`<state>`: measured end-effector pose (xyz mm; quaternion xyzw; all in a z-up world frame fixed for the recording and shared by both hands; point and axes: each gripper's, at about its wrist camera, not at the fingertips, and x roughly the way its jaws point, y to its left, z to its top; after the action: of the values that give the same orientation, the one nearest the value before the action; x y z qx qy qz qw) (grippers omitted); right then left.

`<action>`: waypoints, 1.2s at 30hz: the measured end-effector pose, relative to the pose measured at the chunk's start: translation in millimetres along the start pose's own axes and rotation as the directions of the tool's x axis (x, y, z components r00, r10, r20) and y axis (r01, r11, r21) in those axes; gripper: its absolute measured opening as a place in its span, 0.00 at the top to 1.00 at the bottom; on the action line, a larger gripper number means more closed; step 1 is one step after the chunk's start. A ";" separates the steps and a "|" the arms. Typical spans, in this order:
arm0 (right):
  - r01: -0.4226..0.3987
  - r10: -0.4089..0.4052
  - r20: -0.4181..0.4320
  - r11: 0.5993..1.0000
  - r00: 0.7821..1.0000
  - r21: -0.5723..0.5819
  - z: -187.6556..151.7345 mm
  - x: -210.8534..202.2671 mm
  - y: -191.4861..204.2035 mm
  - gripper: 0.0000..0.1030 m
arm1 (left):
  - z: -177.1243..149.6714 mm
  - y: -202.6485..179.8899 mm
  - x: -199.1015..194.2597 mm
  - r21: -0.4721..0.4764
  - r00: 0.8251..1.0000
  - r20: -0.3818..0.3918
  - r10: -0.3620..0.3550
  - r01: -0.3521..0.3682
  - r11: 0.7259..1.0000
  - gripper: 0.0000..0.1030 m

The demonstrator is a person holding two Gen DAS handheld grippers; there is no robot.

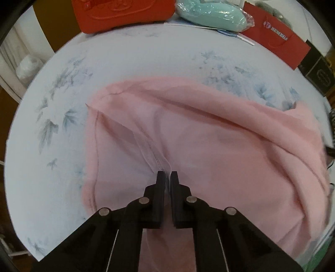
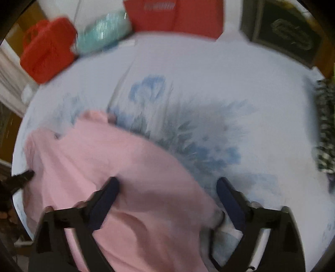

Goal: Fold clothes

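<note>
The pink garment (image 1: 209,136) lies rumpled, part-folded at most: left gripper (image 1: 167,175) pinches a hemmed edge, right gripper (image 2: 167,186) gapes over it.

light: soft, even, dim corners | left wrist: fairly sharp; fisheye-bent edges | right wrist: heavy motion blur

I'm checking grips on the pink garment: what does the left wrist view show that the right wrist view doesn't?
Left wrist only: the left tongs shut on a fold of the pink garment, and scissors. Right wrist only: the right tongs open above the garment, and a blue flower print. Both: the garment, floral tablecloth, orange case, red bag.
</note>
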<state>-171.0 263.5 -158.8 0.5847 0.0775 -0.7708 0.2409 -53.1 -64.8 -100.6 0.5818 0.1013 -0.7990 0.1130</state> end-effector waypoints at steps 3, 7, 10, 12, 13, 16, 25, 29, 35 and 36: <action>0.033 -0.031 0.062 0.999 0.998 -0.028 3.4 -17.4 13.1 1.00 | 10.9 11.9 -16.9 -0.013 0.999 0.036 -0.023 0.023 1.000 0.98; -0.005 -0.006 0.286 0.999 0.958 0.036 -11.6 -112.0 5.5 1.00 | 27.1 27.3 -76.6 0.005 0.983 0.174 -0.064 0.064 0.998 0.98; 0.015 -0.039 0.362 0.998 0.932 0.067 -54.6 -178.9 -1.4 1.00 | 30.2 45.9 -117.0 0.056 0.962 0.250 -0.108 0.097 0.994 0.98; -0.005 -0.029 0.333 0.995 0.943 0.100 -91.7 -197.4 -8.3 1.00 | 19.6 51.3 -123.3 0.091 0.966 0.225 -0.125 0.107 0.990 0.98; -0.020 -0.017 0.302 0.993 0.953 0.117 -108.1 -197.2 -11.2 1.00 | 11.5 49.4 -122.1 0.102 0.971 0.201 -0.125 0.106 0.989 0.98; -0.033 0.011 0.120 0.983 0.993 0.179 -163.0 -164.7 -11.9 0.98 | -14.9 46.3 -94.3 0.148 0.992 0.076 -0.101 0.089 0.985 0.98; 0.032 -0.044 0.033 0.952 0.998 0.304 -201.0 -137.2 -31.1 0.60 | -15.7 59.8 -96.1 0.147 0.992 0.065 -0.108 0.098 0.984 0.46; -0.022 -0.019 0.141 0.959 0.990 0.282 -166.5 -149.1 -28.5 0.50 | 11.2 65.4 -107.5 0.148 0.984 0.144 -0.108 0.087 0.985 0.34; -0.084 0.048 0.153 0.968 0.987 0.238 -120.7 -122.0 -23.3 0.43 | 23.4 54.5 -63.8 0.163 0.991 0.074 -0.110 0.097 0.982 0.34; -0.089 0.056 0.145 0.968 0.988 0.236 -114.7 -118.2 -21.7 0.40 | 23.6 51.5 -56.7 0.165 0.992 0.062 -0.115 0.103 0.981 0.34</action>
<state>-58.2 361.6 -86.3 0.5578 -0.0549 -0.8035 0.2008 -42.3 -117.3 -40.9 0.5539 0.0639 -0.8297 0.0252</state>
